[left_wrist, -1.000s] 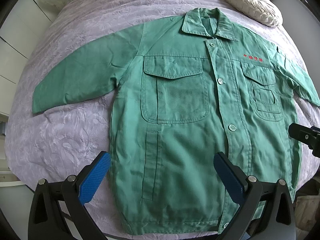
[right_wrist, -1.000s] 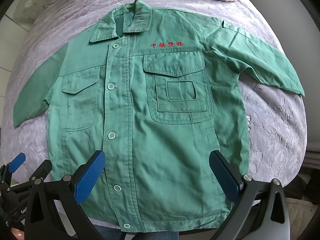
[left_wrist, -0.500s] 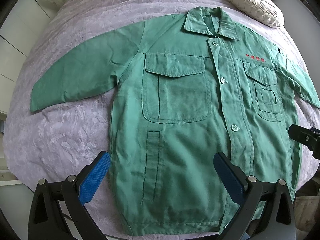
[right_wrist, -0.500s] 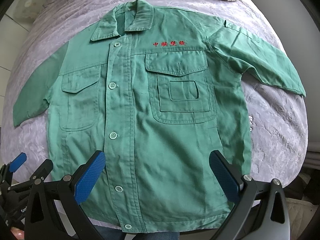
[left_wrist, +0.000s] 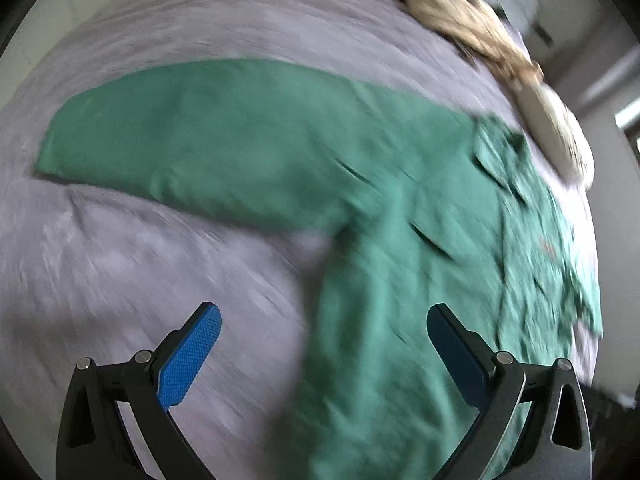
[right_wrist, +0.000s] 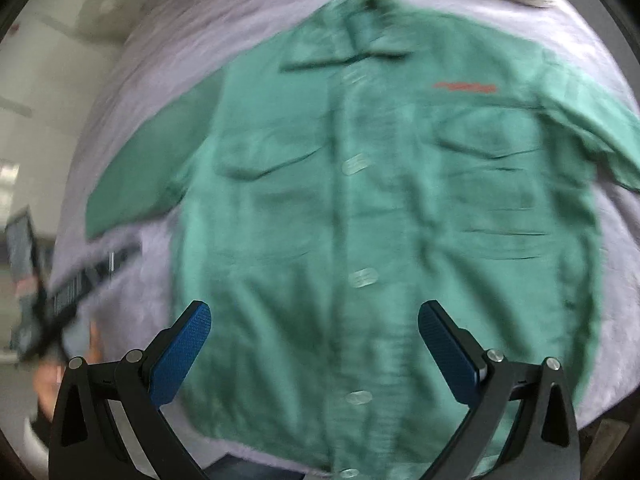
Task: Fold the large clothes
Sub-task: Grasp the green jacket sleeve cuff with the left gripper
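Green jacket [right_wrist: 360,220] lies spread flat, front up and buttoned, on the lilac bedspread [right_wrist: 624,280], collar at the far end and hem at the near edge. Both pictures are blurred, so fine detail is lost. Red lettering [right_wrist: 466,87] sits on the chest right of the button row in the right wrist view. In the left wrist view one long sleeve [left_wrist: 200,140] stretches out to the left across the cover. The left gripper [left_wrist: 323,352] has its jaws wide apart and holds nothing; it hangs above the jacket's left side edge. The right gripper [right_wrist: 314,344] is likewise spread wide and empty, over the lower front. A pale cushion [left_wrist: 560,132] and a beige bundle [left_wrist: 460,12] lie at the far right.
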`<state>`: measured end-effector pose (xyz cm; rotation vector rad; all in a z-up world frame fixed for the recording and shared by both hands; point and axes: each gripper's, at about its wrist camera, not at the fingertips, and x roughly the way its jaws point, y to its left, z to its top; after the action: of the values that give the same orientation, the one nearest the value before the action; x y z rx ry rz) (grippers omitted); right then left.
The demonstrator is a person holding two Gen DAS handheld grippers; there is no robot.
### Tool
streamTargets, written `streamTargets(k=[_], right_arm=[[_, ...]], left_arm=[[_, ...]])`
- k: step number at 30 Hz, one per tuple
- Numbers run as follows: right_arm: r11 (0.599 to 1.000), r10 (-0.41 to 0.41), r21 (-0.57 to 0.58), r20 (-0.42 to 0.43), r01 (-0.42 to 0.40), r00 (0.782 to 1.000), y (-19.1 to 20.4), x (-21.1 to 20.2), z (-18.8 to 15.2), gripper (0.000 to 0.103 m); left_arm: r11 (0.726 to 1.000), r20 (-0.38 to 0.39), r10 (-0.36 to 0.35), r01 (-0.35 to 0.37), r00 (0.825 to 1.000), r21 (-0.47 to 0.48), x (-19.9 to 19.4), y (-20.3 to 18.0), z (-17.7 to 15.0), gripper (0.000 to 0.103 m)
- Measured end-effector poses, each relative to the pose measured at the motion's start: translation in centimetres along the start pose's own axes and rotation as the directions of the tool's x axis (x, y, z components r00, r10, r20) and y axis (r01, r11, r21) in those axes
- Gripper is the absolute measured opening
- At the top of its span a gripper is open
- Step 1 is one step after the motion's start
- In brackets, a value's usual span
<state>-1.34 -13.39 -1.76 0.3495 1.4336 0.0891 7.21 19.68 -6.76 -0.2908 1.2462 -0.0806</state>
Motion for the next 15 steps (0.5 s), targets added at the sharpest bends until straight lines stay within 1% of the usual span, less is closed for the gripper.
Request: streamTargets(k=[3,4,7,10,12,14,15], right_arm=[[0.997,-0.01,-0.08,-0.054,0.005,0.998,3.4,2.6,-0.3,0.103],[0.995,-0.011,-0.097,-0.068,0.004,0.998,4.3,3.2,-0.4,0.103],[0.991,-0.009,-0.131,-0.115,-0.006,0.993,6.6,5.5,-0.7,0.103],[0.99,-0.014,-0.143,-0.153,-0.008,0.988,8.0,7.4,-1.0,0.103],[0.988,-0.021,-0.154,-0.171,-0.005,0.985,8.9,8.4,-1.0,0.103],[0.986,-0.034,-0.169,-0.182,0.003,0.983,9.8,9.1,-1.1,0.103],[0.985,-0.04,-0.175,-0.186,0.007,0.982,10.1,9.6,-1.0,0.103]], left_arm=[[0.997,0.069,0.019,-0.013,0.997,-0.079,0.8,5.3,2.5,0.103],[0.992,0.094,0.032,-0.02,0.995,-0.125,1.1,7.6,3.4,0.103],[0.965,0.137,0.085,-0.047,0.987,-0.257,1.9,13.2,5.3,0.103],[0.931,0.176,0.169,-0.098,0.97,-0.35,2.5,18.0,6.6,0.103],[0.914,0.187,0.191,-0.104,0.964,-0.393,3.0,20.4,7.4,0.103],[0.9,0.187,0.198,-0.102,0.962,-0.424,3.9,22.5,8.2,0.103],[0.894,0.19,0.193,-0.093,0.963,-0.439,4.3,23.3,8.5,0.099]])
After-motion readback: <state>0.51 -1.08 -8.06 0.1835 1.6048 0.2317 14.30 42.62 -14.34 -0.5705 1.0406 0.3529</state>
